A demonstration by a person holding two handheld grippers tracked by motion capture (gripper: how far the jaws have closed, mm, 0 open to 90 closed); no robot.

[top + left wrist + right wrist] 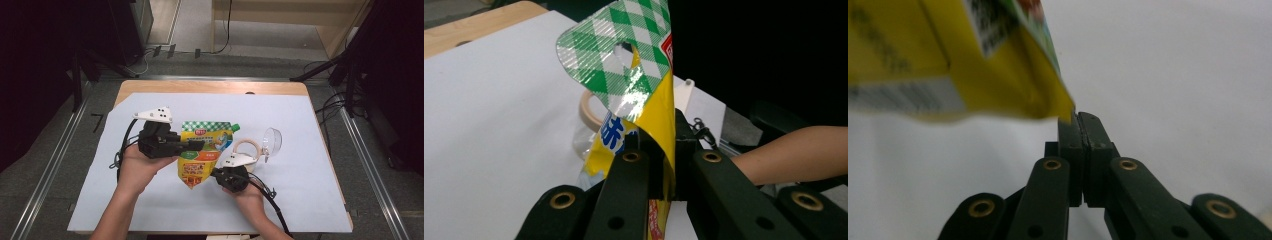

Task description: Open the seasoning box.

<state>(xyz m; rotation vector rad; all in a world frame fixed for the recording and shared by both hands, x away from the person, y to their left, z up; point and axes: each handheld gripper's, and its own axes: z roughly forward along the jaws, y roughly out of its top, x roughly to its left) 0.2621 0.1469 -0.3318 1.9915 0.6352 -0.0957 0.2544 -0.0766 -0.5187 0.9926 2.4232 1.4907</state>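
Note:
A yellow pouch (207, 134) with a green-checked top and a green spout cap is held up off the white sheet. My left gripper (200, 145) comes in from the left and is shut on it; in the left gripper view the pouch (624, 60) stands edge-on between the left gripper's (663, 142) jaws. My right gripper (214, 173) sits at the pouch's lower right edge. In the right gripper view the right gripper's (1079, 117) jaws are pressed together, with a bottom corner of the pouch (948, 60) pinched at their very tips.
A small clear container with a wooden ring rim (247, 147) and a clear domed lid (272, 140) stands just right of the pouch, close behind my right gripper. The white sheet (310, 190) covers the wooden table (210, 86). The floor drops away on all sides.

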